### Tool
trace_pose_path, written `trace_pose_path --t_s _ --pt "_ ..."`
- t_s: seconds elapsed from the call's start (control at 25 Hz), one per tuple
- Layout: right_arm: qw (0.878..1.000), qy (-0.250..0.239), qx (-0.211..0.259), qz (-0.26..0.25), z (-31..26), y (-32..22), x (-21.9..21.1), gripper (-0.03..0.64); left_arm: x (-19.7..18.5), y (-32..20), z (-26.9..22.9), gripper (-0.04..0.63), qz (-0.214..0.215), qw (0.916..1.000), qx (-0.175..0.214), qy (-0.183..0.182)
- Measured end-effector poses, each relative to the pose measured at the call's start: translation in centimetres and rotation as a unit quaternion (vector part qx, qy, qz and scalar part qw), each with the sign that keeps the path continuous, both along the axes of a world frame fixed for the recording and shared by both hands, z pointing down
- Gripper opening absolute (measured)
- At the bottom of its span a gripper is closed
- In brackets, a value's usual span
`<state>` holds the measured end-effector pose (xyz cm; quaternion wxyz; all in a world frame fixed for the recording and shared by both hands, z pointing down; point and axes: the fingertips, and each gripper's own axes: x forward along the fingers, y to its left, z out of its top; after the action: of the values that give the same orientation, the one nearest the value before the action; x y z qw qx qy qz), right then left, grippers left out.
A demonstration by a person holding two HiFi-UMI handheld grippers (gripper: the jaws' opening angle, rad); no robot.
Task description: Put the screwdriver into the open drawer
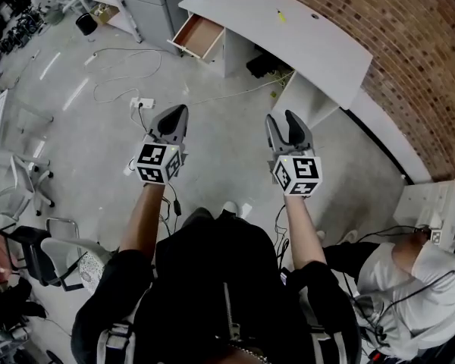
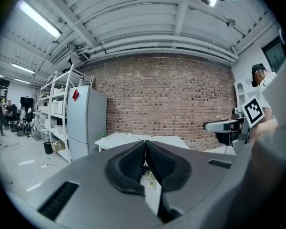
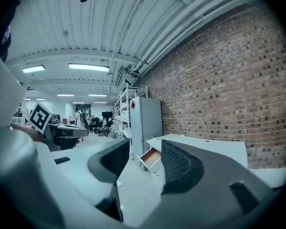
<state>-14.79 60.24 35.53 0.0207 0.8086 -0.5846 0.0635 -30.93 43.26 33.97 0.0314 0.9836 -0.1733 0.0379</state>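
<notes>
the left gripper (image 2: 145, 148) has its jaws pressed together with nothing in them. the right gripper (image 3: 145, 149) has its jaws wide apart, and they hold nothing too. both hang over the grey floor (image 1: 220, 131), well apart from the white desk (image 1: 326, 51). a tiny yellow thing on the desk top is likely the screwdriver (image 1: 280, 15). the drawer (image 1: 201, 36) sticks out open at the desk's left end.

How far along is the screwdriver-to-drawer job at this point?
Done: only the drawer stands open. In hand: nothing; left gripper shut and empty, right gripper open, both far from the desk. Left: fetch the small yellow thing on it, probably the screwdriver, and drop it in.
</notes>
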Motion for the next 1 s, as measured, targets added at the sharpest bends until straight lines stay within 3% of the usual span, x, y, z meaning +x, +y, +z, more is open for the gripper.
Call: trace_pose_path --t_s 0.52,1.0 --pt "1.0 -0.025 -0.009 -0.008 1.9 -2.5 4.1 0.202 4.3 -1.9 0.6 0.025 -0.002 1.0 -0.002 -0.003" --pt "0.999 -0.028 -0.021 0.009 2.2 -14.2 12.8 0.204 14.9 -13.2 1.3 0.025 0.032 0.9995 -0.004 -0.004"
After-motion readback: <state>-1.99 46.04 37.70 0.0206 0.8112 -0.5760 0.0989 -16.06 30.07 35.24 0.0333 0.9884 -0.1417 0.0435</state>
